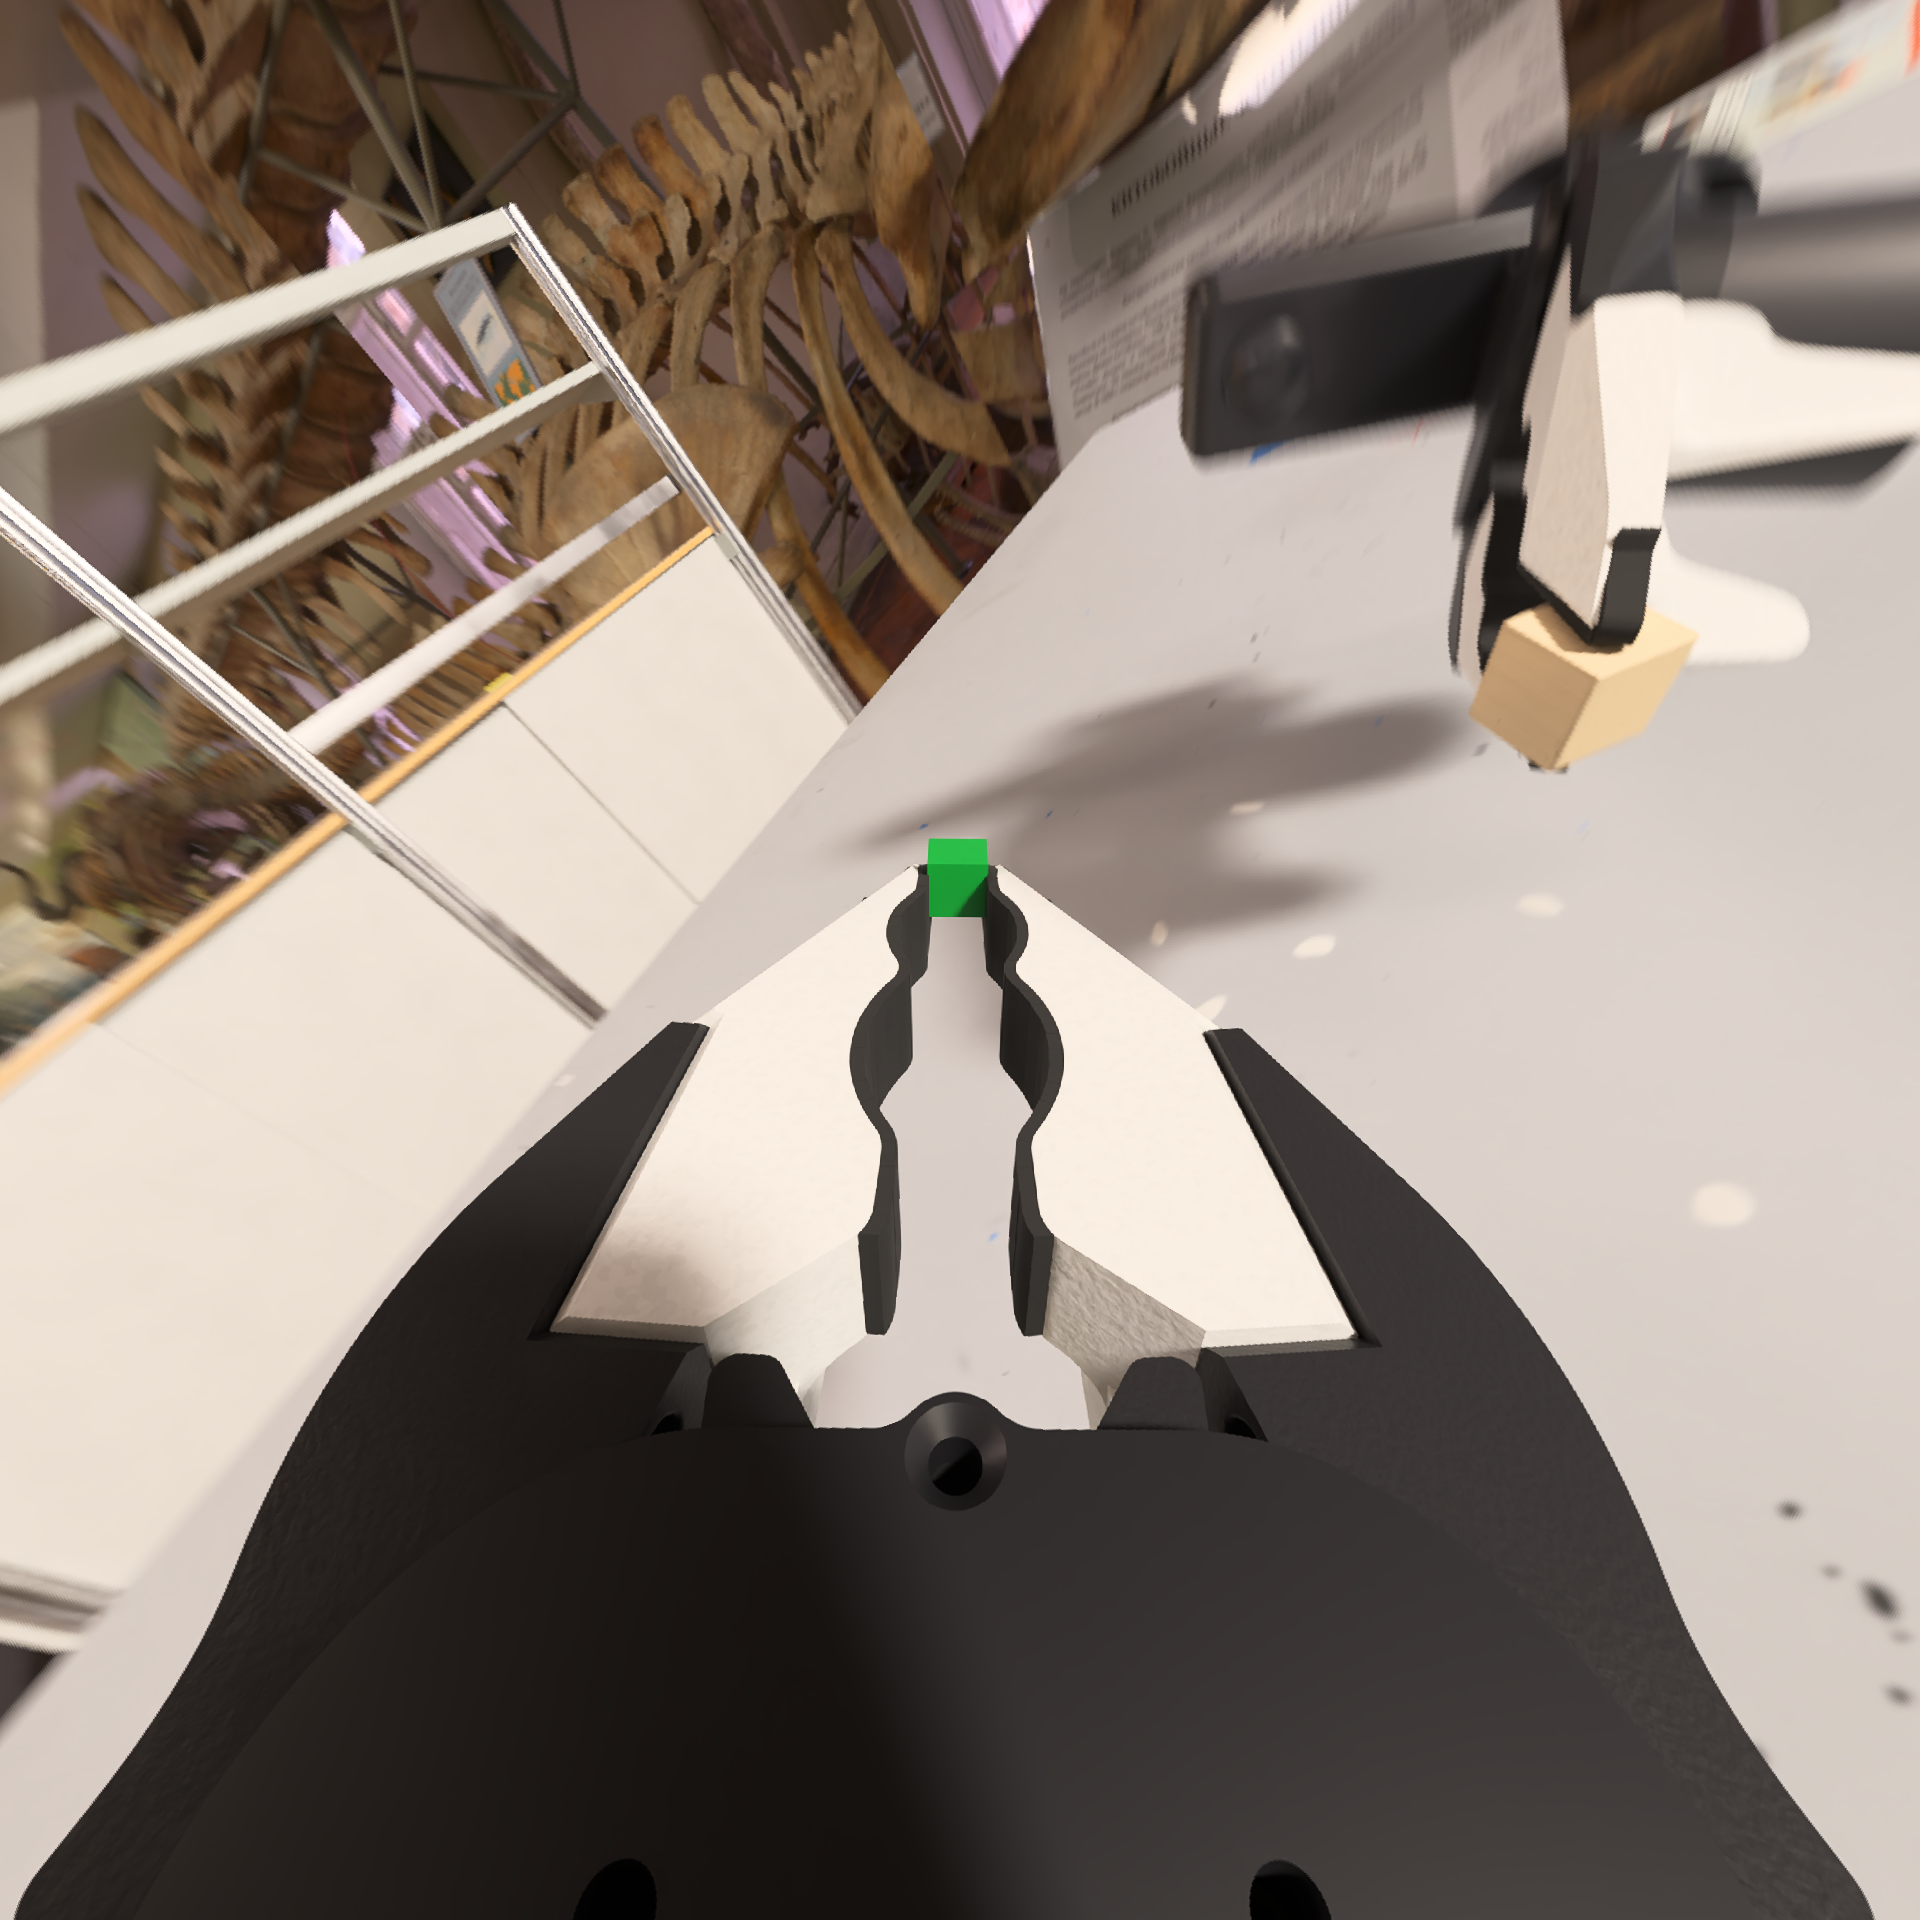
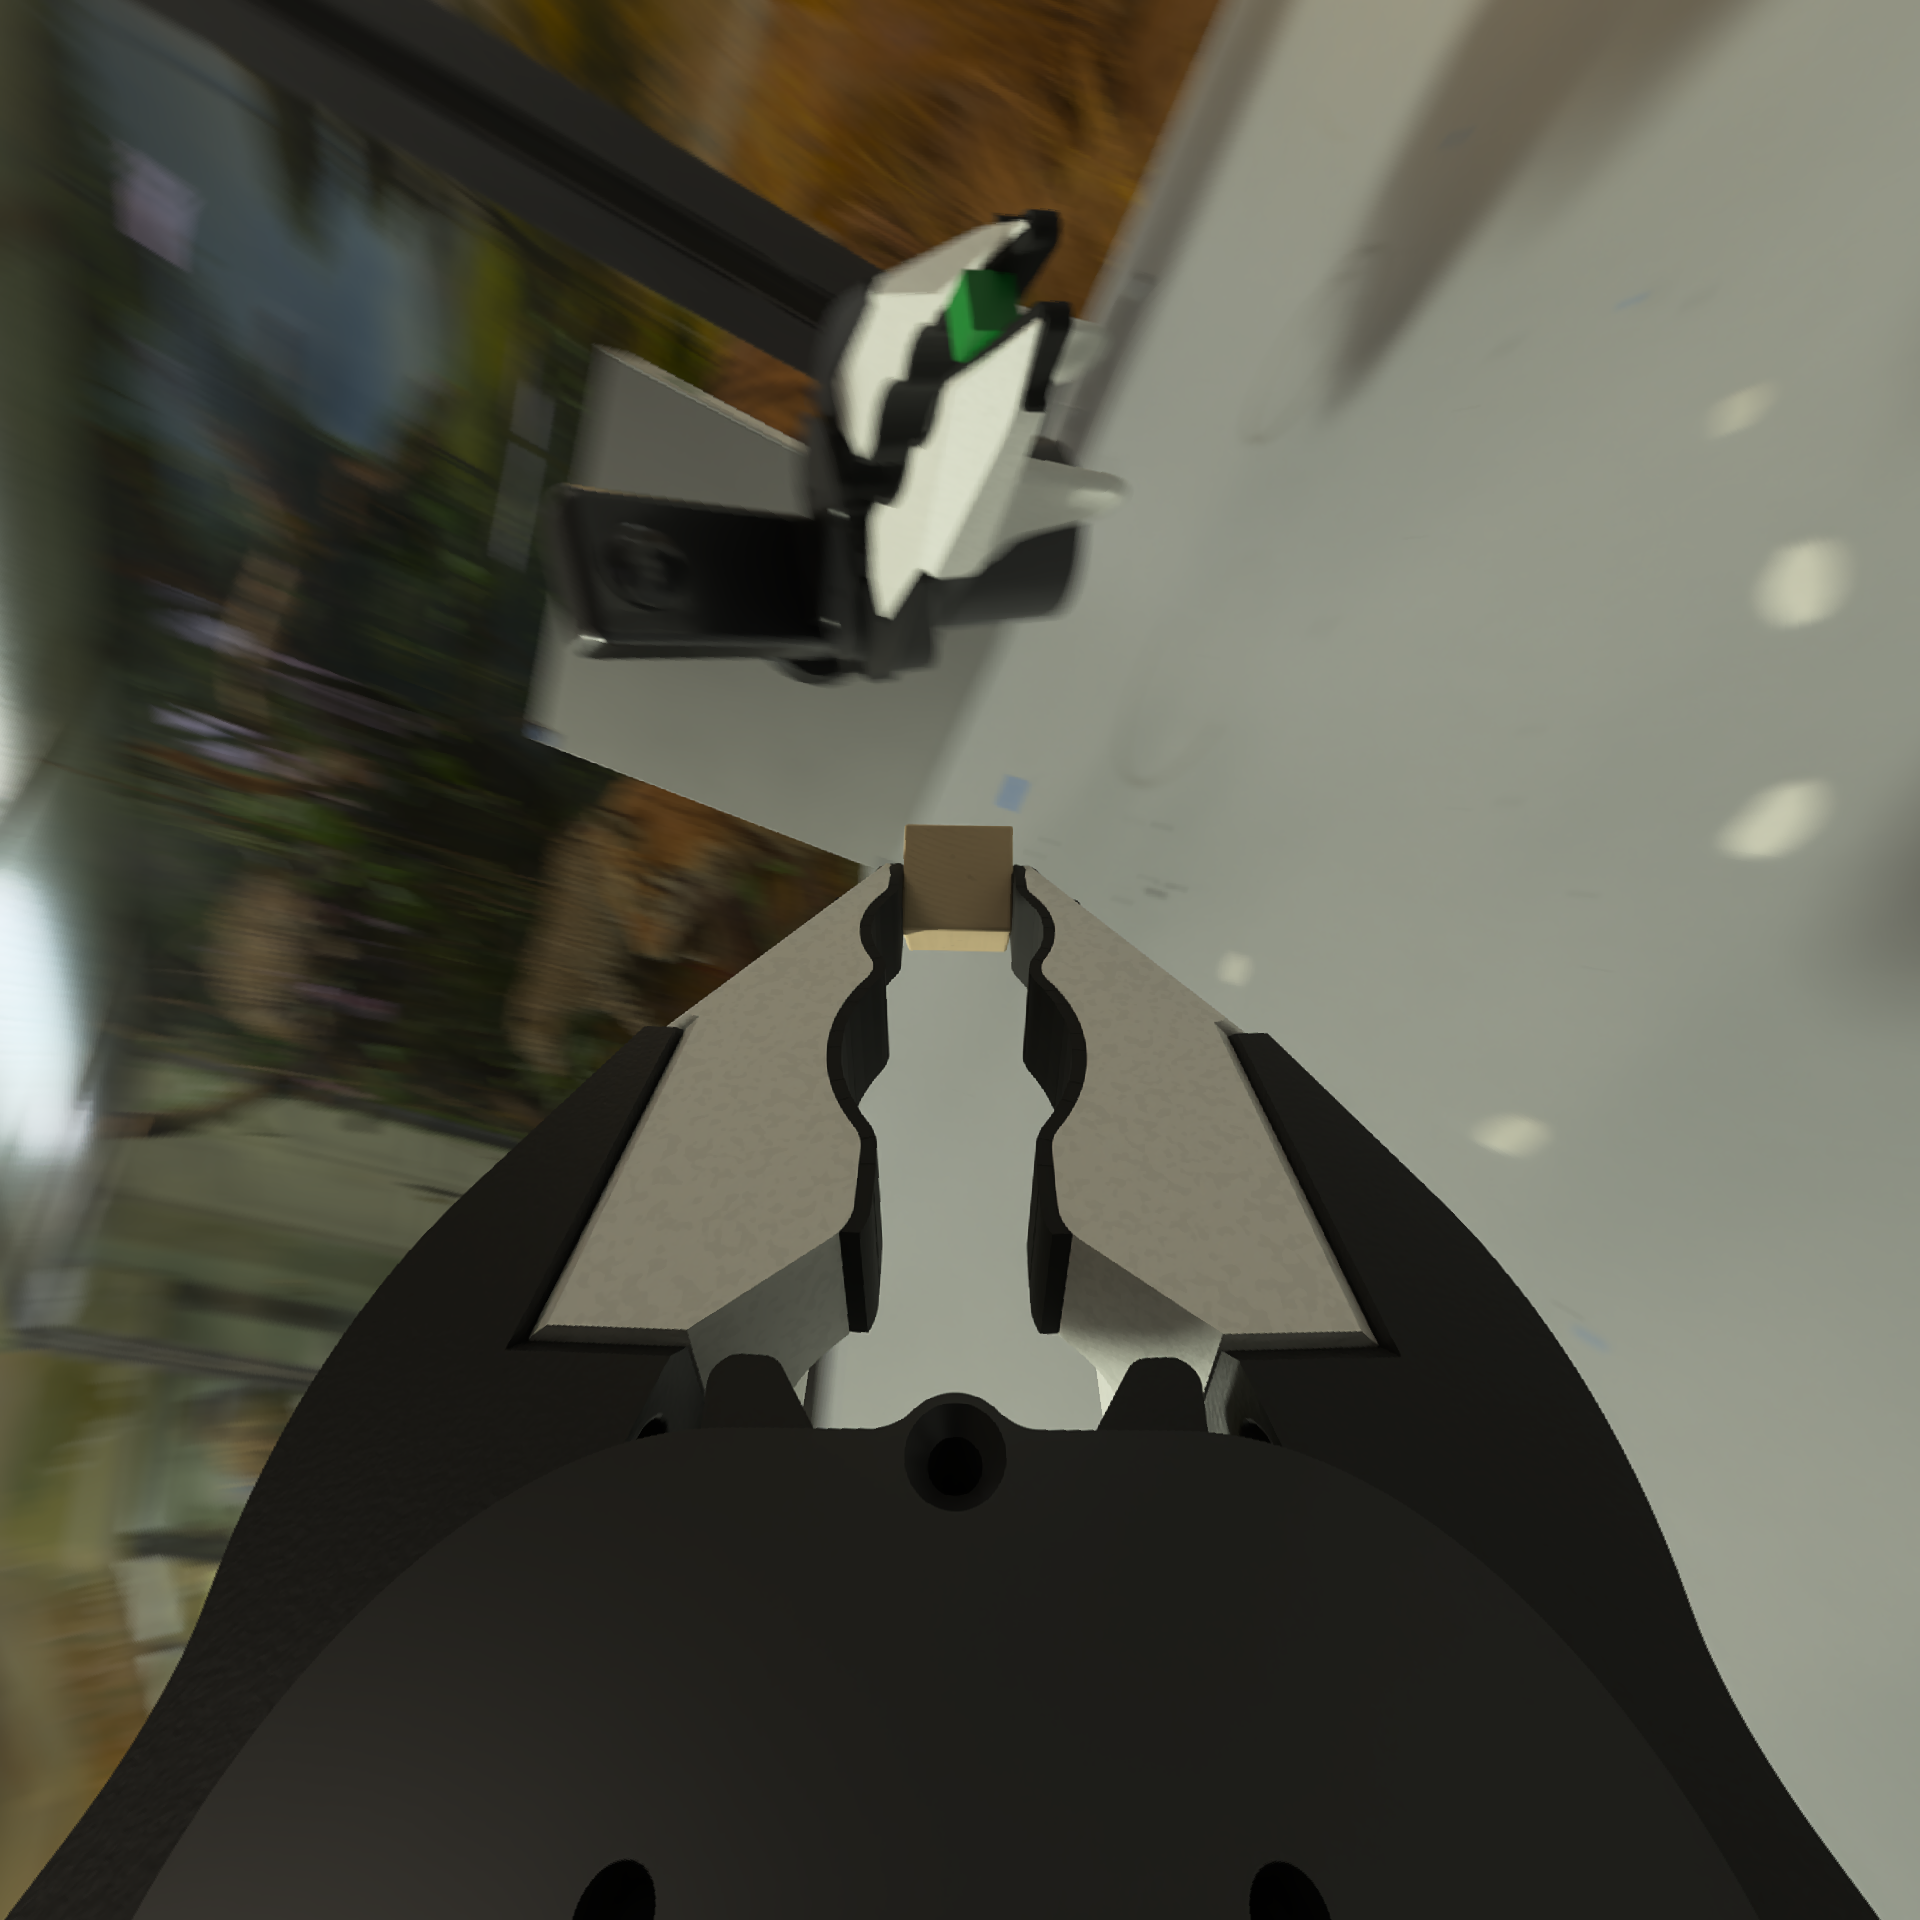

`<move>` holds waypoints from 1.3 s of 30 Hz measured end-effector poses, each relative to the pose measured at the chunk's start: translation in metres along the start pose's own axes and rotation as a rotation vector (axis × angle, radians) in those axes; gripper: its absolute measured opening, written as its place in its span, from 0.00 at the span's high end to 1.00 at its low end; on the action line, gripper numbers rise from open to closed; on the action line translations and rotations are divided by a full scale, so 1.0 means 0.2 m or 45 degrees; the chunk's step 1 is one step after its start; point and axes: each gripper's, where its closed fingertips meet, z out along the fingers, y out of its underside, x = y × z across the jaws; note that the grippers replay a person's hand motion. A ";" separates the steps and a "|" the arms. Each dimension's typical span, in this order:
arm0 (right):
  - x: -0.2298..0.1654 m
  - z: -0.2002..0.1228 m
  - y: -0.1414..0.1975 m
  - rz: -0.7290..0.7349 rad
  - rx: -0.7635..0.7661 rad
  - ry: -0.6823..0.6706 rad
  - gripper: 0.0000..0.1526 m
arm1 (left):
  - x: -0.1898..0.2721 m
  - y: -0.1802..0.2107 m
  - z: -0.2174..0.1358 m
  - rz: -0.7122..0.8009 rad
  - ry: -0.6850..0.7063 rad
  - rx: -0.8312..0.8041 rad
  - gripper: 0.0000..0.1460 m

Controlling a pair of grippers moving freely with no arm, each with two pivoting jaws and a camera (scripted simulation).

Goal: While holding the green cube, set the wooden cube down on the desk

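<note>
The green cube (image 1: 957, 880) is pinched at the very tips of the left claw (image 1: 957, 904). The wooden cube (image 2: 957, 886) is clamped between the tips of the right claw (image 2: 957, 914) and is seen raised clear of the bench (image 1: 1455, 1091), a shadow lying beneath it. The bench surface is pale grey and speckled. Skeleton exhibits (image 1: 790, 239) and a metal railing (image 1: 343, 364) are noted beyond its edge.
</note>
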 end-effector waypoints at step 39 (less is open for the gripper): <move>0.41 -0.27 -0.12 -0.818 -0.147 0.828 0.81 | 0.05 -0.12 -0.03 1.218 -0.480 0.001 0.94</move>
